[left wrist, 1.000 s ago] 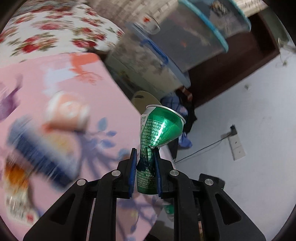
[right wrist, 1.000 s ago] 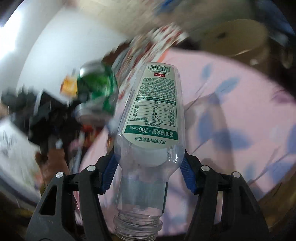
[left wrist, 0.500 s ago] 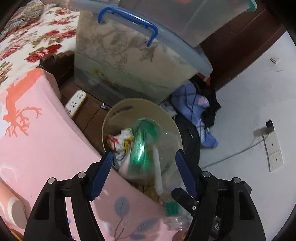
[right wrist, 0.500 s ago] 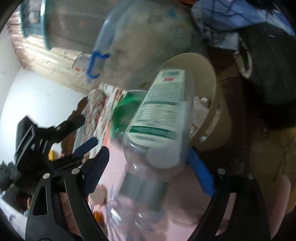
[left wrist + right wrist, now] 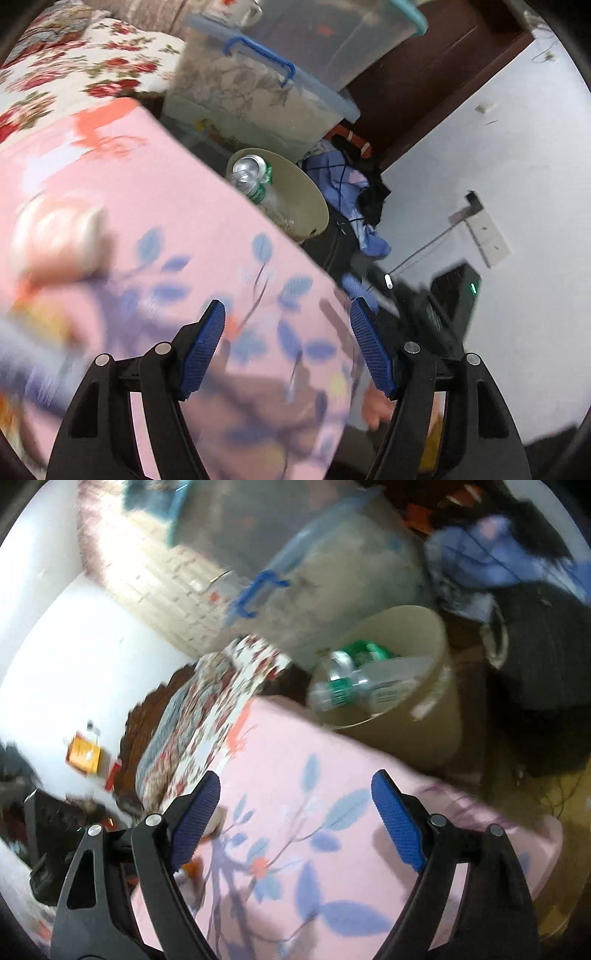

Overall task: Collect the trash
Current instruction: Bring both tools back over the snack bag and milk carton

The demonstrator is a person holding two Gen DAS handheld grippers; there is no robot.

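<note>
Both grippers are spread wide with nothing between their blue pads: the left gripper and the right gripper each hang over the pink cloth printed with blue leaves. Beyond the cloth's far edge stands a tan bin, just beside that edge, with 2 pieces of trash in it. The green can lies tilted near the bin's rim, its silver top facing up and toward the left camera; in the right view the can shows only as a green patch behind the bottle. The clear bottle lies across the bin's mouth on its side, long axis running roughly left to right in the right view, the narrow neck end with its green band pointing left toward the cloth and the labelled body reaching toward the bin's far wall. In the left view the bottle sits just below the can, touching it. Behind the bin is a storage box with a blue handle, and to its right a heap of blue clothes. A blurred cup rests on the cloth at the left.
</note>
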